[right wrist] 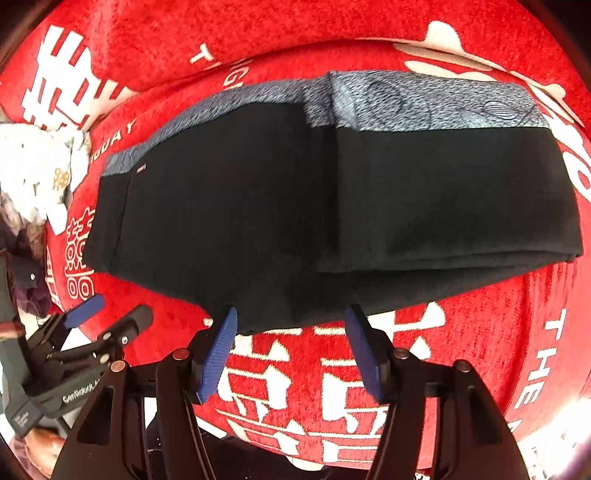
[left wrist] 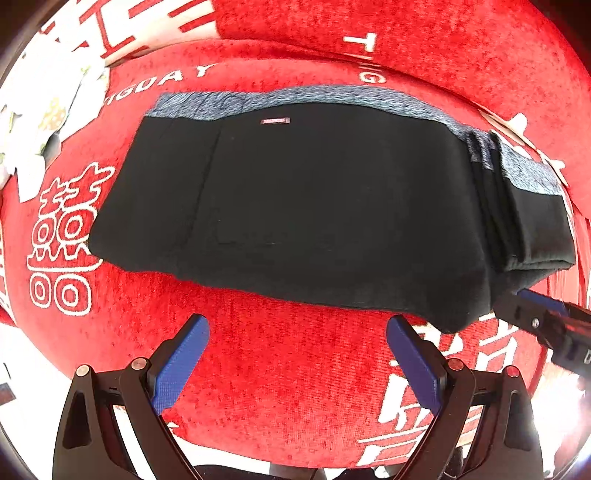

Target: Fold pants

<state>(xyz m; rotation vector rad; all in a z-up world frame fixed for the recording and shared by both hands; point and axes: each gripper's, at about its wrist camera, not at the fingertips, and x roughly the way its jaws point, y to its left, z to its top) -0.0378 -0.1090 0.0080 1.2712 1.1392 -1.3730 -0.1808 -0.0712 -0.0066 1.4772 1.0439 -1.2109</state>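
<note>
Black pants (left wrist: 295, 206) with a blue-grey patterned band along the far edge lie folded in layers on a red cloth; they also show in the right wrist view (right wrist: 295, 206). My left gripper (left wrist: 297, 332) is open and empty, just short of the pants' near edge. My right gripper (right wrist: 290, 321) is open, its tips at the pants' near edge, nothing between them. The right gripper shows at the right edge of the left wrist view (left wrist: 524, 299). The left gripper shows at the lower left of the right wrist view (right wrist: 107, 310), open.
The red cloth (left wrist: 277, 369) with white characters and letters covers the surface. A red cushion (left wrist: 443, 33) rises behind the pants. A white floral bundle (right wrist: 33, 173) lies at the left.
</note>
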